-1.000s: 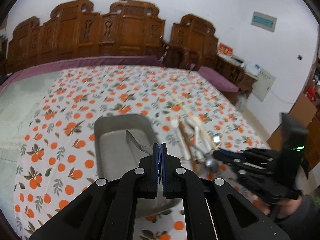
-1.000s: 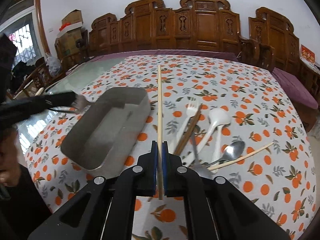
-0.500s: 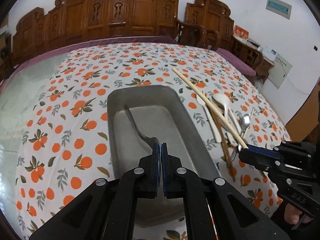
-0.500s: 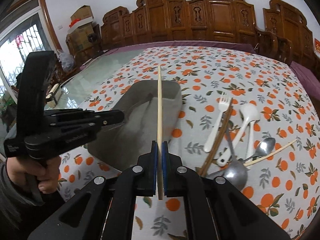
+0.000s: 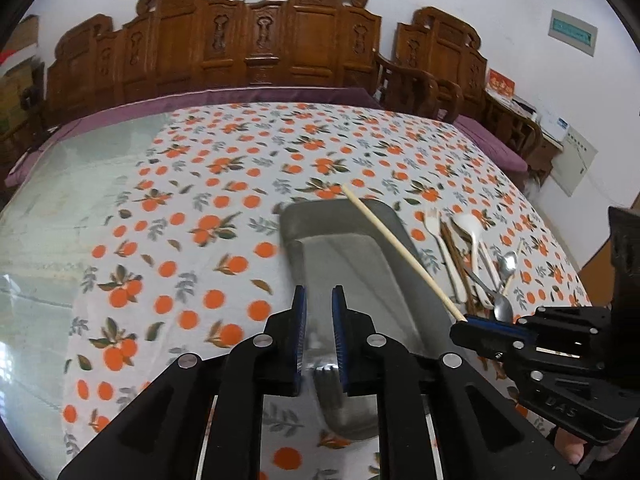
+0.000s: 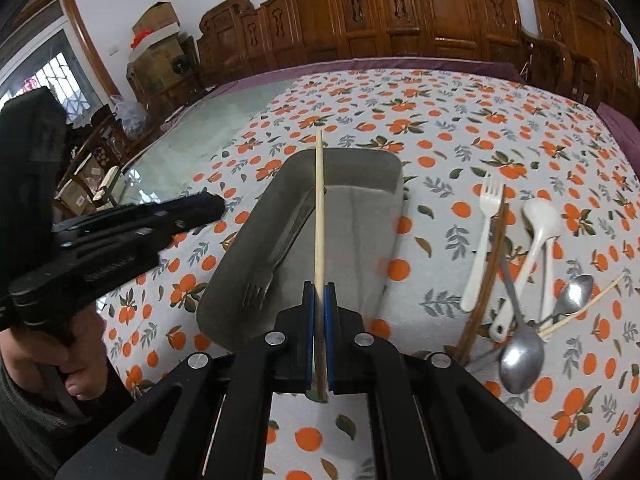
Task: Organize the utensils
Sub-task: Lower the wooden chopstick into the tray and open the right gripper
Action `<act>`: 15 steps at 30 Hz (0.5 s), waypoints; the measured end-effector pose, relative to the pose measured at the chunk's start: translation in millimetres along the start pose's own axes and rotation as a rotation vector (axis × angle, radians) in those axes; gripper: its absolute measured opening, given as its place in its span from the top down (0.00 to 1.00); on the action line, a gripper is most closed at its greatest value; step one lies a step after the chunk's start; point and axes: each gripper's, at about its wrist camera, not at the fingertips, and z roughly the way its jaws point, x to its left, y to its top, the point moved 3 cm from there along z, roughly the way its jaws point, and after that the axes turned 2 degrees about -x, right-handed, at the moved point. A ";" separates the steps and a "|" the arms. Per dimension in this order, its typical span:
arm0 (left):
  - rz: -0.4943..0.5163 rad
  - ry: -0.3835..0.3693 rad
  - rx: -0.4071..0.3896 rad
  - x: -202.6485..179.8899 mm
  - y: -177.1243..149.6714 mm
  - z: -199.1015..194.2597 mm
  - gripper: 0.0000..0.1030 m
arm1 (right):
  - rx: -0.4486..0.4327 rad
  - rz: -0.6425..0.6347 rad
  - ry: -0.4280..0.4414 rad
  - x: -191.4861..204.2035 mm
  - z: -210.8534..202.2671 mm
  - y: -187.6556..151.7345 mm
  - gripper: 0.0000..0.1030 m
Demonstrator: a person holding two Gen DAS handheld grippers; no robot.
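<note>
Cutlery pile (image 6: 520, 280) beside gray tray (image 6: 360, 168)

My table (image 6: 224, 128) has a glass top, partly covered by an orange-print cloth (image 6: 460, 128). On the cloth sits a grey tray (image 6: 360, 168). Right of the tray lie a white fork (image 6: 482, 240), brown chopsticks (image 6: 486, 276), white spoons (image 6: 536, 232) and metal spoons (image 6: 522, 354).

- The grey metal tray (image 6: 372, 168) sits on the orange-print cloth, long and shallow with rounded corners.
- A metal fork (image 6: 260, 280) lies flat inside it, tines toward the near end.
- A pale wooden chopstick (image 6: 319, 208) is held above the tray, running along its length.
- Beside the tray's right wall lie a white plastic fork (image 6: 482, 240), white spoons (image 6: 538, 224), brown chopsticks (image 6: 490, 264), metal spoons (image 6: 522, 354) and another pale chopstick (image 6: 582, 312), heaped and overlapping.
</note>
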 end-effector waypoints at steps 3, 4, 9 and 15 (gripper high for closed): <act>-0.013 0.017 -0.009 10.7 2.2 -5.0 0.87 | 0.020 0.016 0.008 3.0 9.8 1.3 0.94; -0.016 0.024 -0.011 13.8 3.0 -6.5 0.87 | 0.026 0.026 0.014 3.4 13.2 1.6 0.94; -0.022 0.025 -0.018 17.9 4.7 -9.2 0.85 | 0.037 0.040 0.074 7.0 24.4 2.2 0.90; -0.001 0.018 -0.020 7.9 4.2 -9.3 0.78 | -0.001 0.006 0.081 -0.6 6.9 0.2 0.90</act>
